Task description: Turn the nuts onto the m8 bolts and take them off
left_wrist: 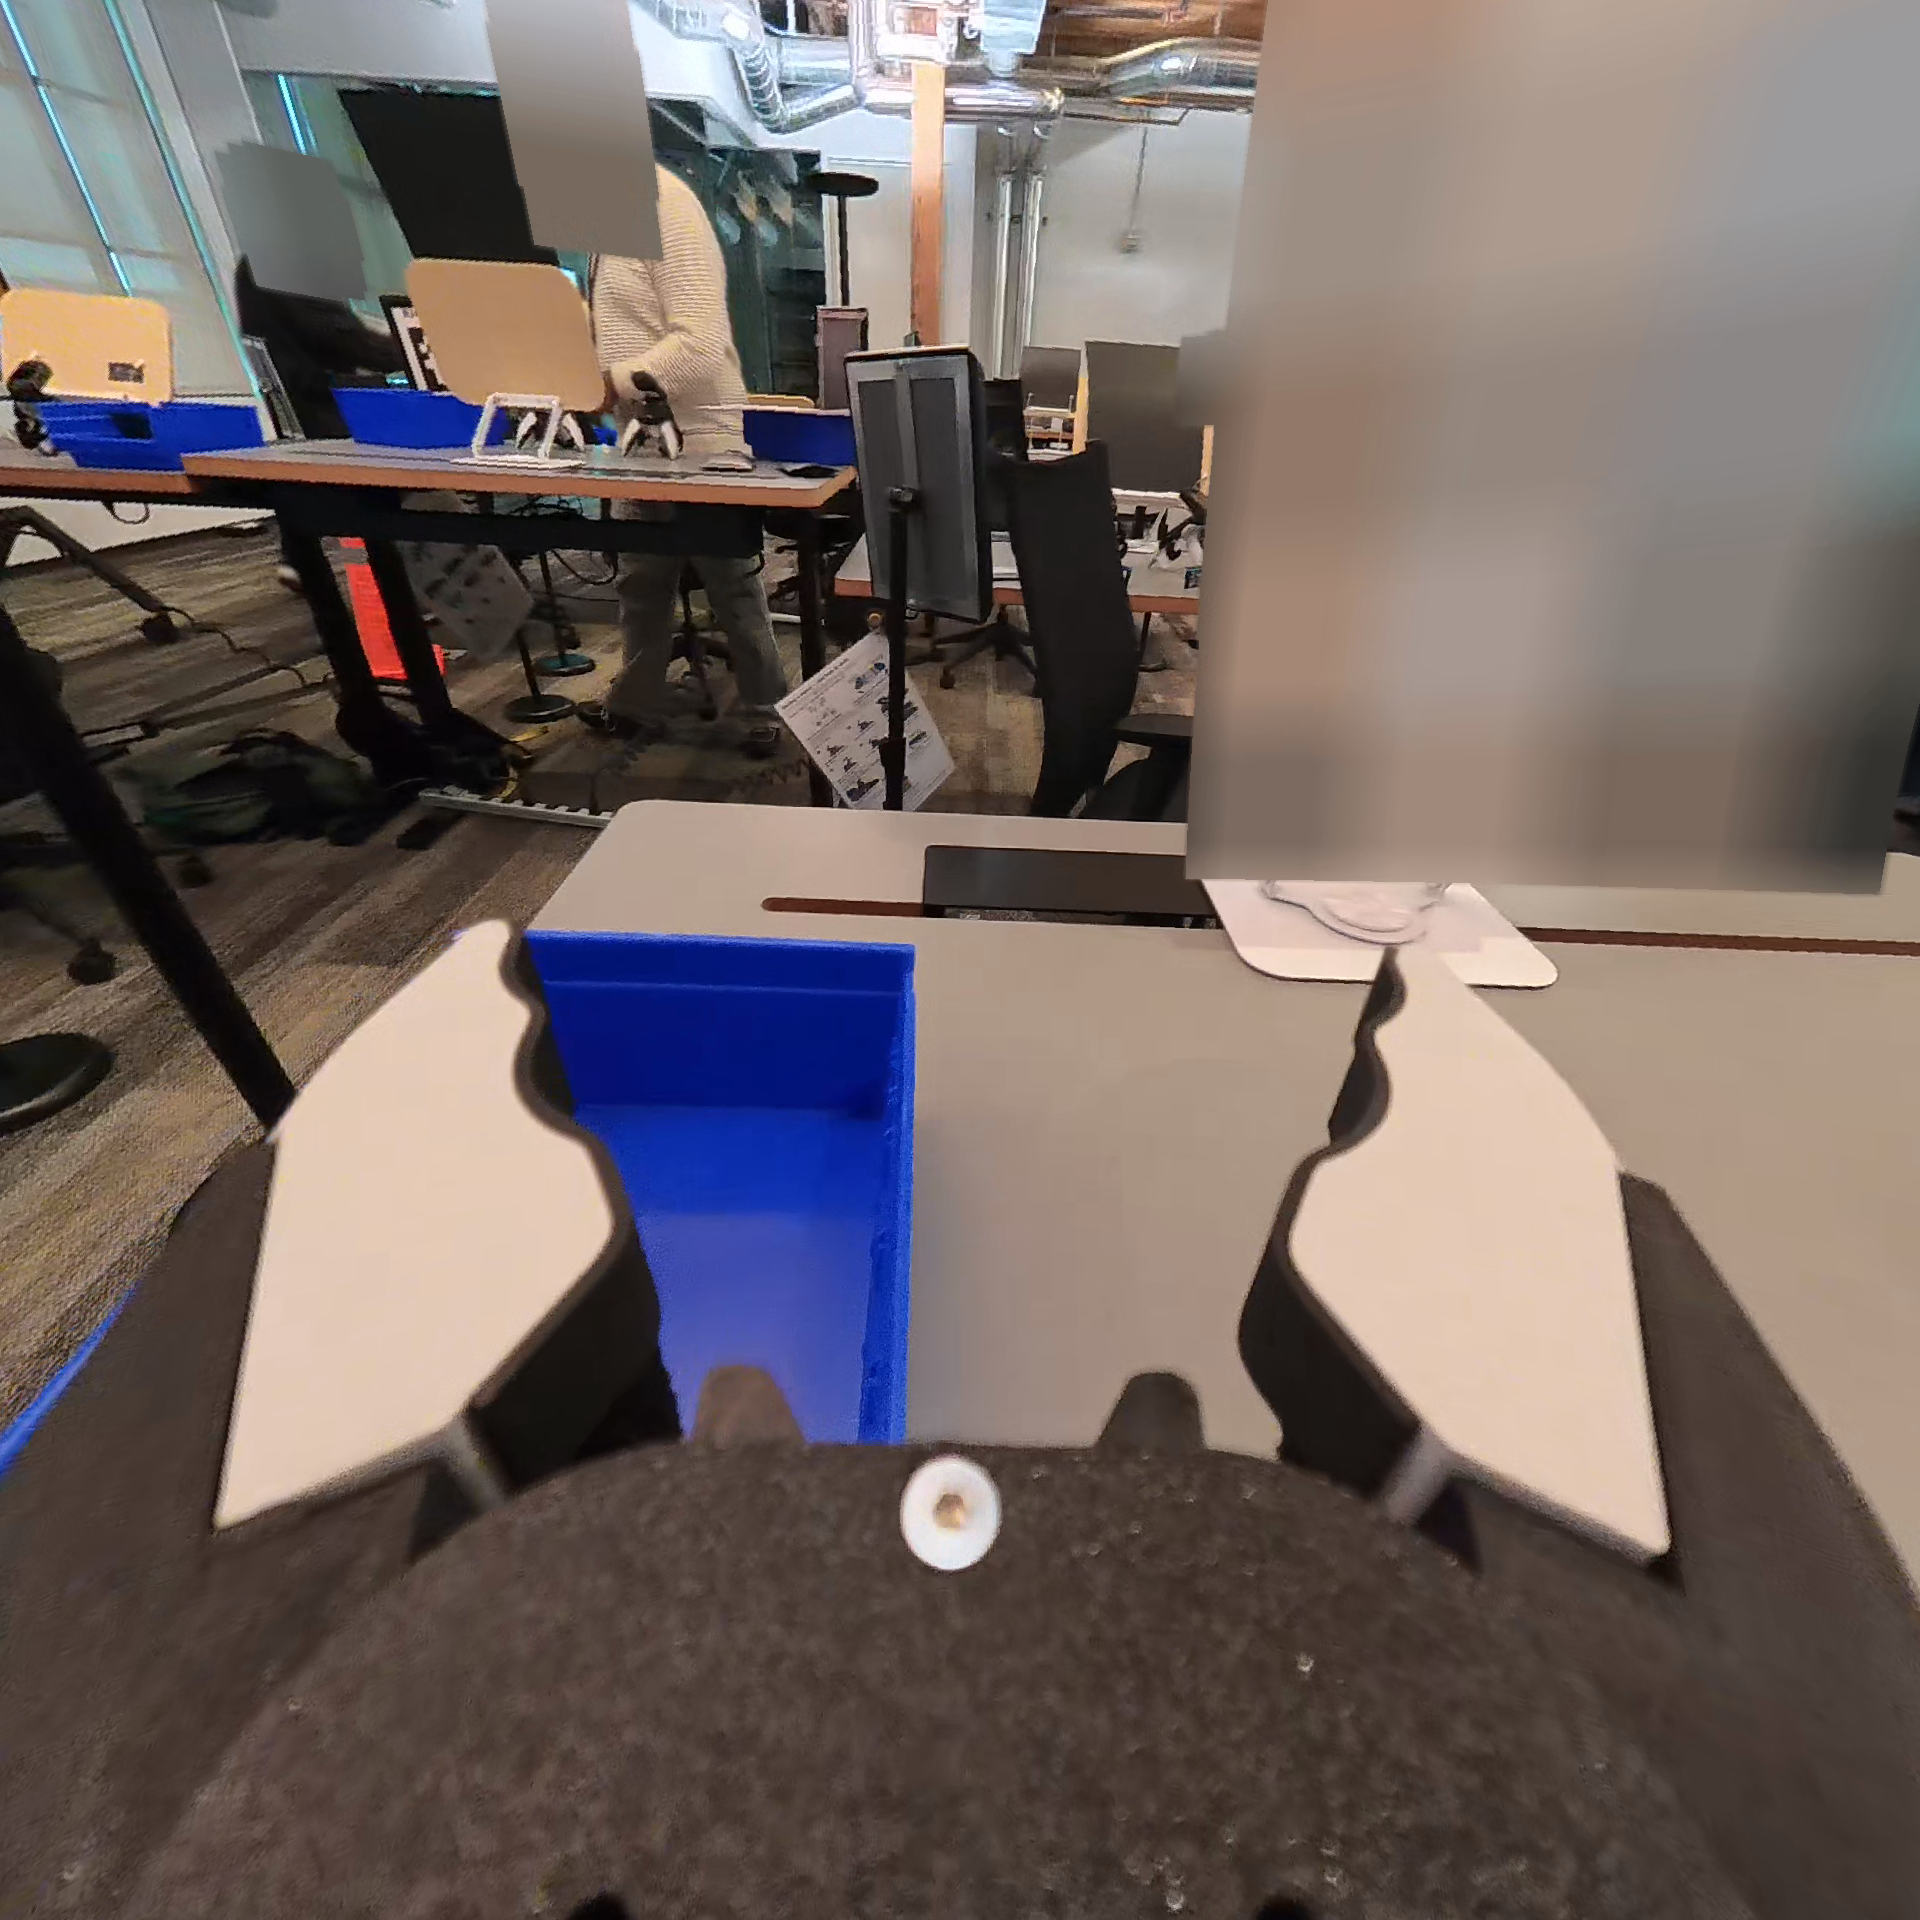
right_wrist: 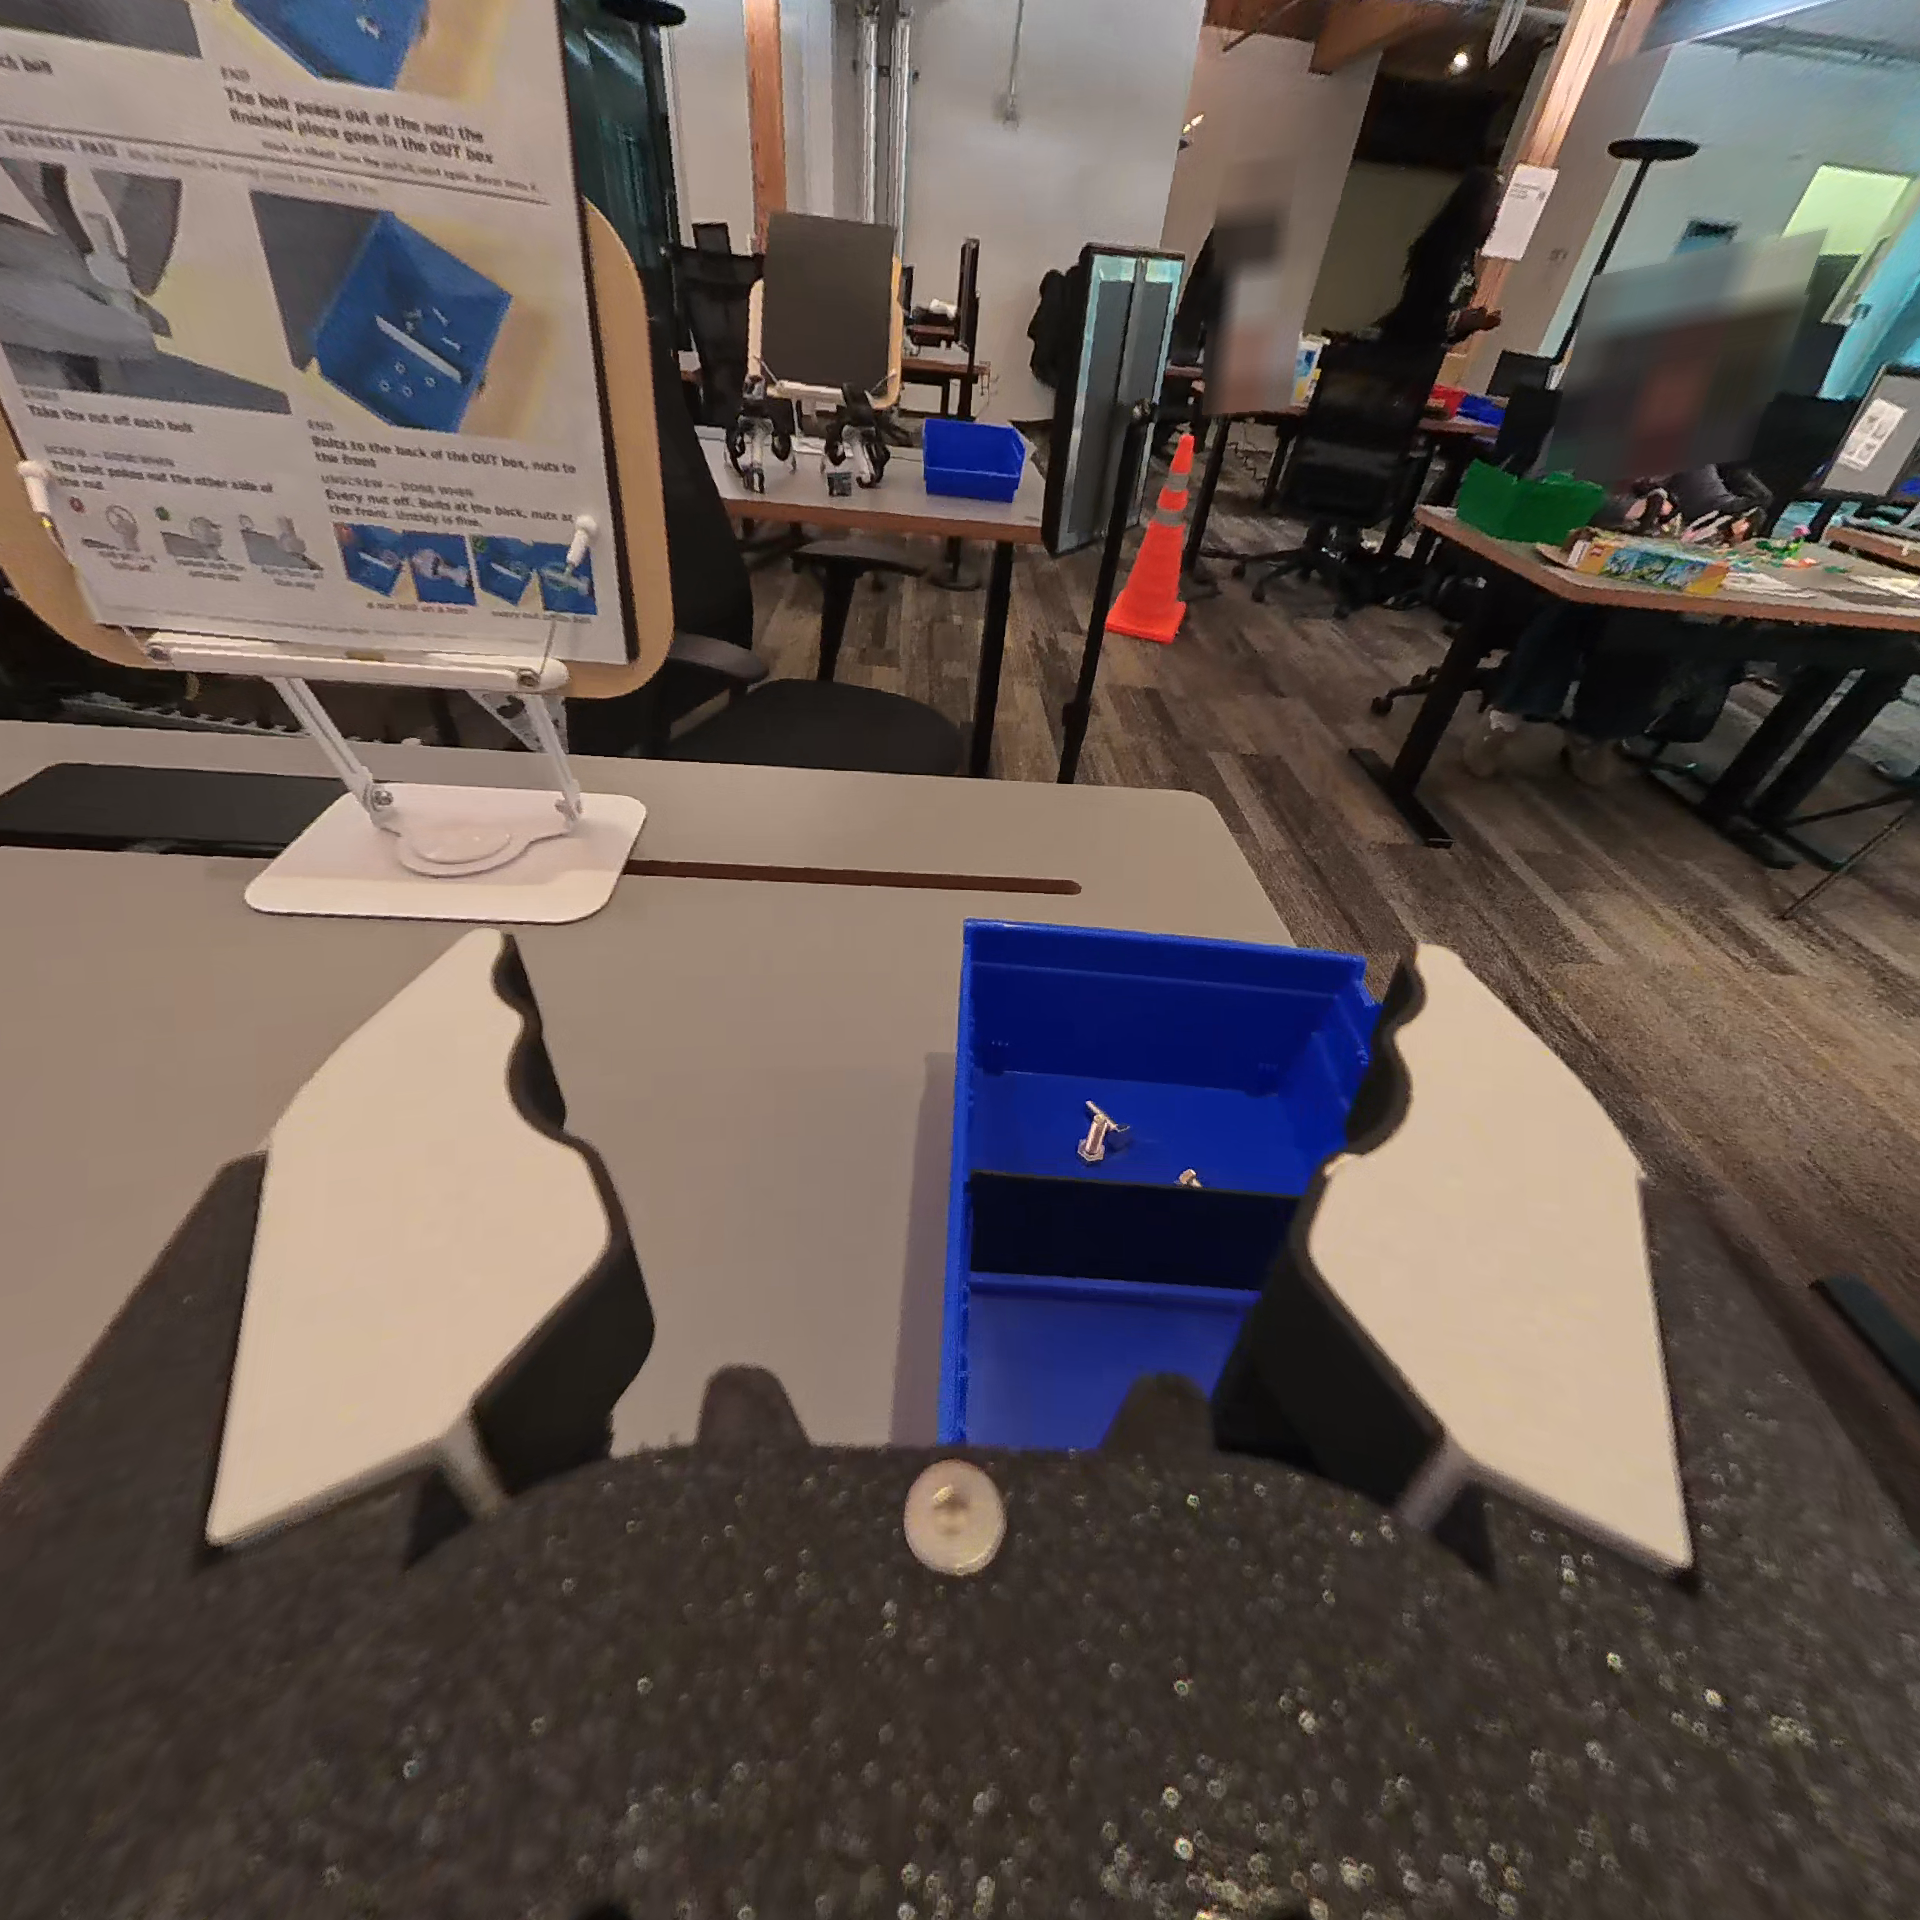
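My left gripper (left_wrist: 951, 961) is wide open with nothing between its fingers. It hovers above the grey table (left_wrist: 1091, 1143), over the right wall of a blue bin (left_wrist: 727, 1143) whose visible floor is bare. My right gripper (right_wrist: 951, 961) is wide open and holds nothing. It hovers above the table (right_wrist: 727, 1039) beside a second blue bin (right_wrist: 1143, 997) with a dark divider (right_wrist: 1127, 1226). In that bin's far compartment lie a silver bolt (right_wrist: 1099, 1130) and a second small silver piece (right_wrist: 1188, 1177) behind the divider. No nut shows clearly.
A white stand (right_wrist: 436, 852) with an instruction sheet (right_wrist: 301, 312) stands at the back of the table; its base also shows in the left wrist view (left_wrist: 1382, 935). A dark slot (right_wrist: 852, 881) runs across the table. Other desks, chairs, an orange cone (right_wrist: 1153, 551) and a person (left_wrist: 675, 416) lie beyond.
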{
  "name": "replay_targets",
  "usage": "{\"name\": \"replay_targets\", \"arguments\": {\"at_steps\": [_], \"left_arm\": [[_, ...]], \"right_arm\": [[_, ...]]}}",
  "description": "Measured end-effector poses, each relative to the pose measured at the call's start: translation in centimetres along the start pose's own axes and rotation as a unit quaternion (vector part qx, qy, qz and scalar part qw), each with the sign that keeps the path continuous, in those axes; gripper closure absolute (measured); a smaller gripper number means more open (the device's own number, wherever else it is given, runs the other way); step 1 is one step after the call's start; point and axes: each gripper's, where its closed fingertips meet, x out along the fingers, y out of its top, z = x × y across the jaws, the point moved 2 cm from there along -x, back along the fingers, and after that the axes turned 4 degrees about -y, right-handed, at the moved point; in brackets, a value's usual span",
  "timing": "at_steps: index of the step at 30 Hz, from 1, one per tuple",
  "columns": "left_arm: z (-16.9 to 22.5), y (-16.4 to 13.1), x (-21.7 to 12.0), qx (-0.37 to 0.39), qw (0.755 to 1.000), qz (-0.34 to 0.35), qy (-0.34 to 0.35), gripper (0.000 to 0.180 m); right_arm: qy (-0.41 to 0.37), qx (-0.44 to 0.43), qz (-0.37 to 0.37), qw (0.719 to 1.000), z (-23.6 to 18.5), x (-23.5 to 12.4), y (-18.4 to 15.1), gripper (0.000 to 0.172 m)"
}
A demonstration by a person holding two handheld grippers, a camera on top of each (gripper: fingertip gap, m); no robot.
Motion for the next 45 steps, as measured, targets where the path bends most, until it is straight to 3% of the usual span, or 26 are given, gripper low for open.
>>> {"name": "replay_targets", "arguments": {"at_steps": [8,26,38,45], "left_arm": [[0.3,-0.7,-0.8,0.0,1.0,-0.004,-0.001,0.039],[3.8,-4.1,0.0,-0.011,0.999,-0.034,-0.037,0.039],[10.9,-10.4,4.9,-0.026,0.986,-0.123,-0.107,0.04],[12.1,-15.9,7.3,-0.039,0.974,-0.192,-0.113,0.04]], "right_arm": [[0.023,-0.008,0.002,1.0,-1.3,-1.0,0.1,0.027],[0.085,-0.008,-0.045,0.995,-5.1,-0.2,-3.8,0.03],[0.155,0.0,-0.127,0.98,-12.1,2.7,-10.4,0.031],[0.158,0.008,-0.188,0.969,-13.9,5.2,-15.5,0.031]]}}
